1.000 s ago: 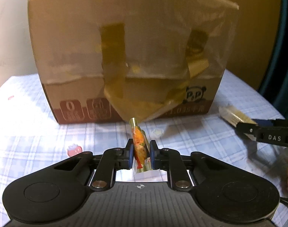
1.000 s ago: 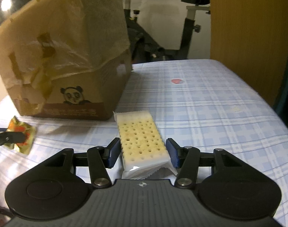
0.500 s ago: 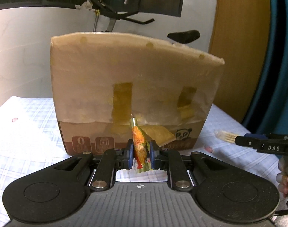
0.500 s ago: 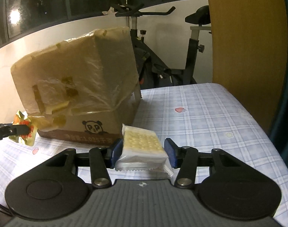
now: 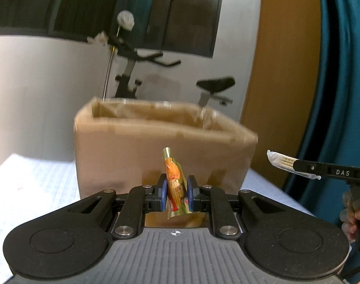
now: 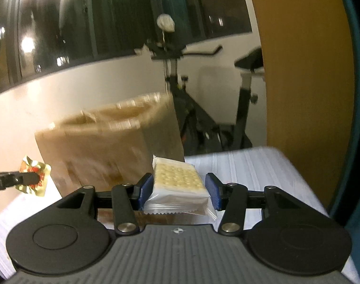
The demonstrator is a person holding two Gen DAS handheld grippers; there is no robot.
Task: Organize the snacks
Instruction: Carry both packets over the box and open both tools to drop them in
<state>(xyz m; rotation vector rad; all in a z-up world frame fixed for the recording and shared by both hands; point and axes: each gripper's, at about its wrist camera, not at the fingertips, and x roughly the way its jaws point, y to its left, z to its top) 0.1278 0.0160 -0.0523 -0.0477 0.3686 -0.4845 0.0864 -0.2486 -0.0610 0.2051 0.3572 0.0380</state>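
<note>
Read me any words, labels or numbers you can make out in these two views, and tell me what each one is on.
"DAS": white letters on the right gripper finger, left wrist view.
White letters on the left gripper finger, right wrist view: cut off, unreadable.
Gold candy wrapper print: too small.
Cardboard box: blurred.
Cracker pack: none.

The cardboard box (image 5: 161,146) was smeared by motion blur in both wrist views, its printing unreadable, and what lay inside it could not be seen. The gold snack wrapper (image 5: 176,187) hid its lower part between the left gripper's pads (image 5: 163,195). The exercise bike (image 6: 203,108) stood partly behind the box. A hand (image 5: 352,217) was cut off at the left view's right edge.
</note>
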